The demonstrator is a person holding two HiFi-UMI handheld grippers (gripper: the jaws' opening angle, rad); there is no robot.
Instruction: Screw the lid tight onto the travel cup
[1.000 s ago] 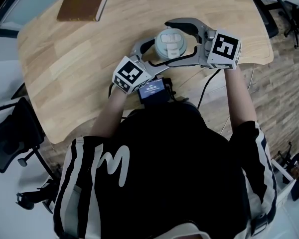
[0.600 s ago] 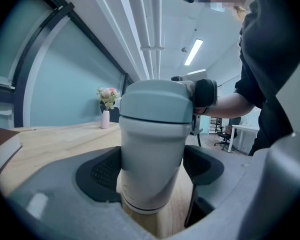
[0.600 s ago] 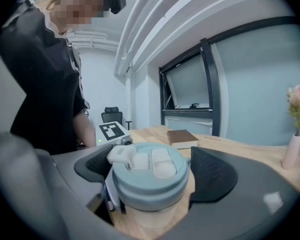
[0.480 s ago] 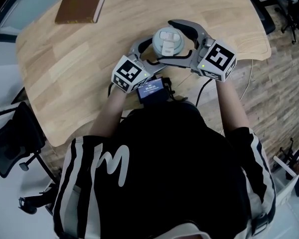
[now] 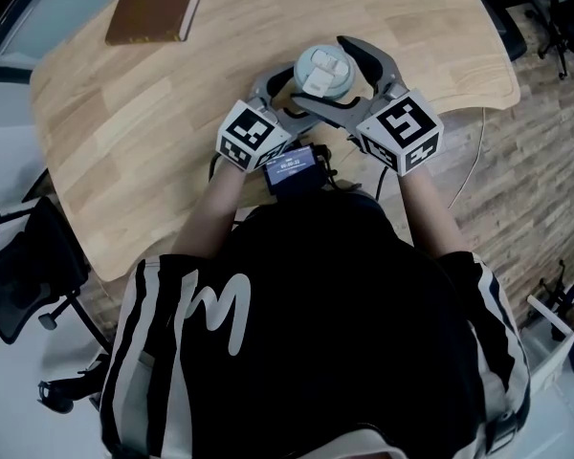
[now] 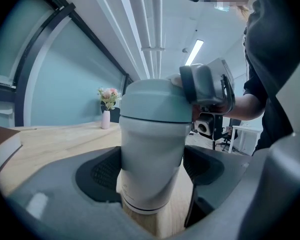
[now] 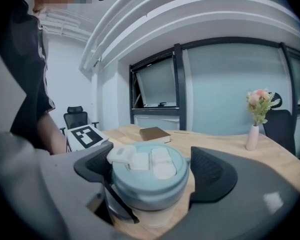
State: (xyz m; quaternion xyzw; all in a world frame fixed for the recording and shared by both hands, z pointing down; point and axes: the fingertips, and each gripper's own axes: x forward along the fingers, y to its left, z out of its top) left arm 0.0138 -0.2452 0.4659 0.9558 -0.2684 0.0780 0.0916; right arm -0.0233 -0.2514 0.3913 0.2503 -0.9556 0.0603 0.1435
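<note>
1. While the person leans over the light wooden tabletop (image 5: pixel 124 113), the left tongs (image 6: pixel 152 170) are closed low on the smooth, pale blue-grey cylindrical travel cup (image 6: pixel 152 134). One dark ribbed pad presses each side of its body, I judge to stop the cup spinning.
2. The cup stands upright on the tabletop, near the person's edge and directly in front of them.
3. The right tongs (image 7: pixel 151 180) sit higher, clamped round the round blue-grey plastic lid (image 7: pixel 150 161) with its white flip tab. The lid sits level on the cup's mouth, so this grip likely supplies the twist.
4. One pair works above the other, so neither fouls its partner.
5. Whether the thread is fully tight I cannot tell.
6. A brown hardback book (image 5: pixel 153 12) lies well apart, out of the way.
</note>
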